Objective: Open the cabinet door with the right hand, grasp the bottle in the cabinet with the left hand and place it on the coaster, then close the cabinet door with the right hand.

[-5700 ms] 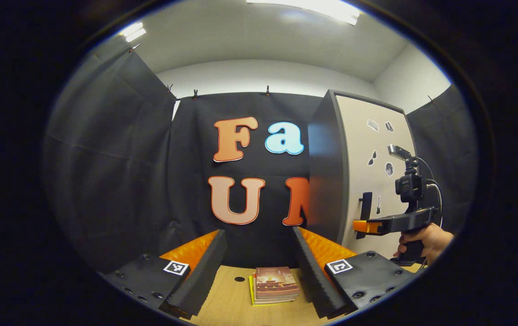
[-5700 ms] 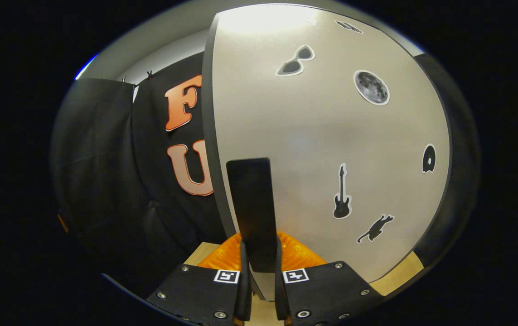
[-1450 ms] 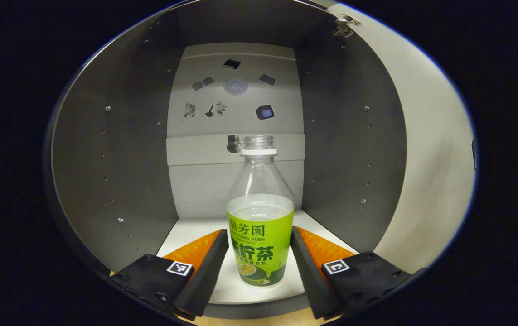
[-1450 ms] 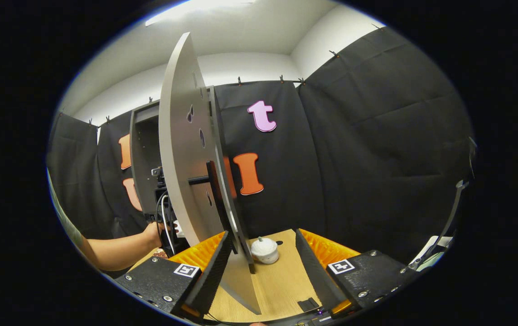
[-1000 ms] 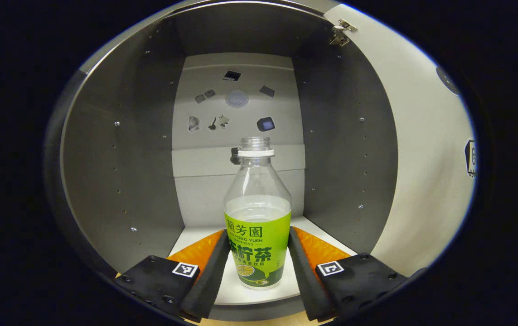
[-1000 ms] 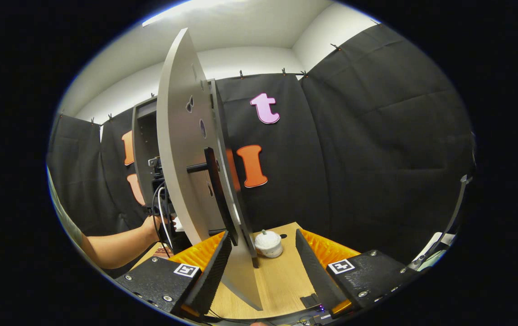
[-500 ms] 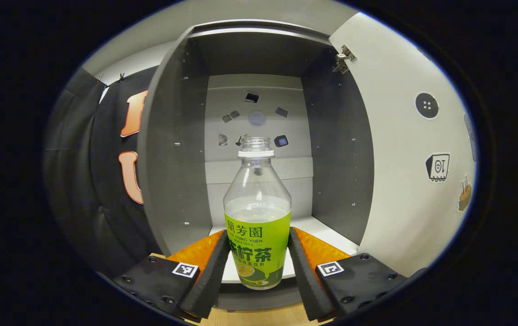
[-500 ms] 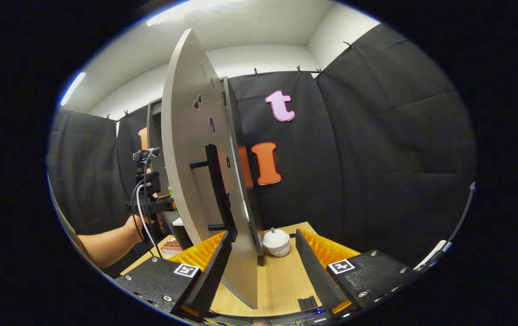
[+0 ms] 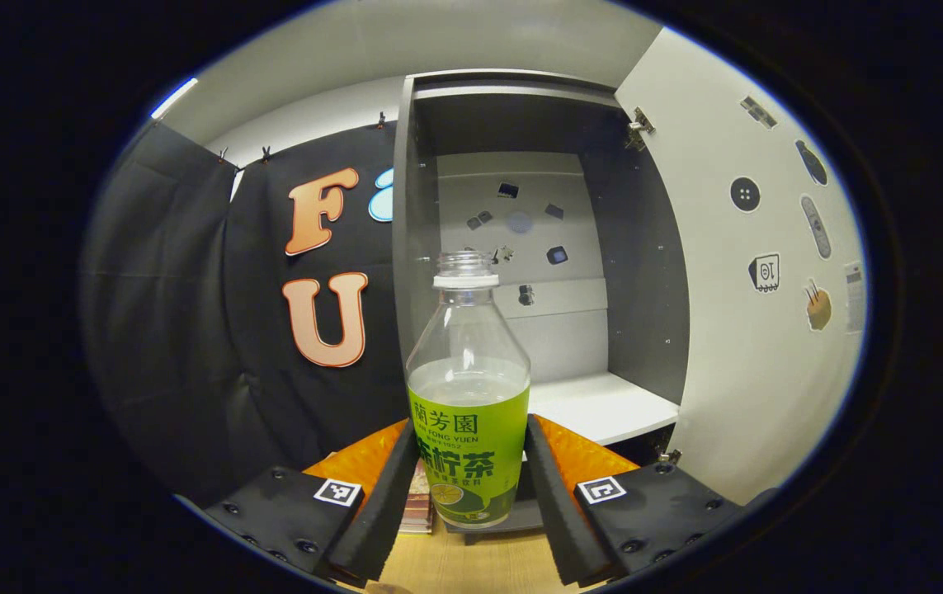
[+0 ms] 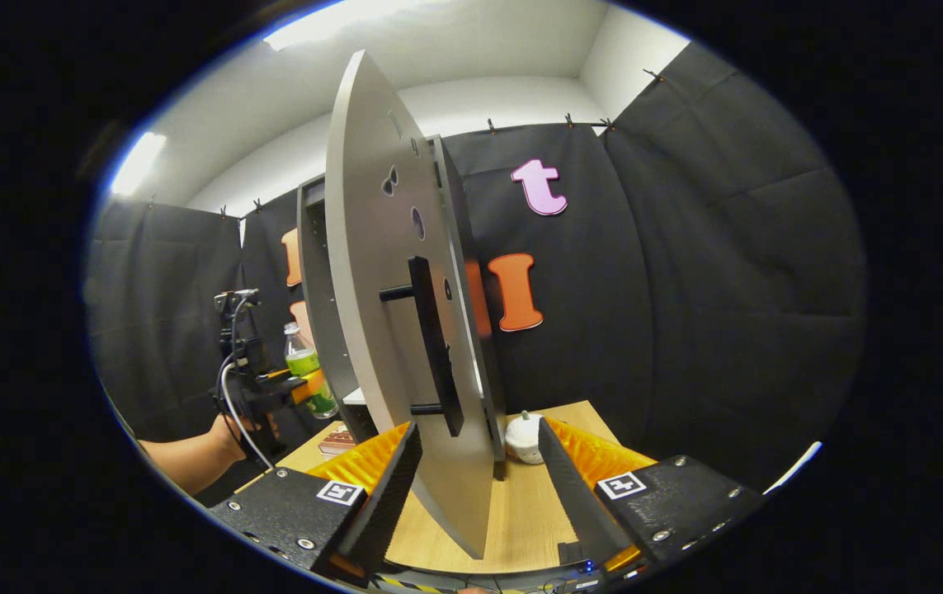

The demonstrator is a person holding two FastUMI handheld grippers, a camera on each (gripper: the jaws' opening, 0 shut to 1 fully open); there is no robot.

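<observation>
Door [image 10: 372, 272] of the cabinet [image 9: 521, 247] stands swung wide, so the first step looks done. The bottle [image 9: 469, 396] is clear of the cabinet: it hangs upright in front of the shelf [image 9: 603, 404], off it and above the table [image 10: 512, 503], in the left gripper [image 9: 469, 487], whose fingers [image 9: 388, 487] press on the green label from both sides. In the right gripper view the same bottle shows small, just beside the cabinet's open side, with a hand [image 10: 232, 433] behind it. Its neck is open, with no cap that I can see, and liquid stands about halfway up, so I would judge it wants to be kept upright on the way.

The right gripper [image 10: 475, 487] waits near the door, its fingers spread wide and holding nothing; the door's free edge sits between them without clear contact, and the handle [image 10: 434, 355] is just above.

Left to do, as I judge it: set the bottle on the coaster, then shut the door. A small stack of books [image 9: 420, 503] lies on the table just below the cabinet, and a little white pot [image 10: 525, 437] sits beyond the door.
</observation>
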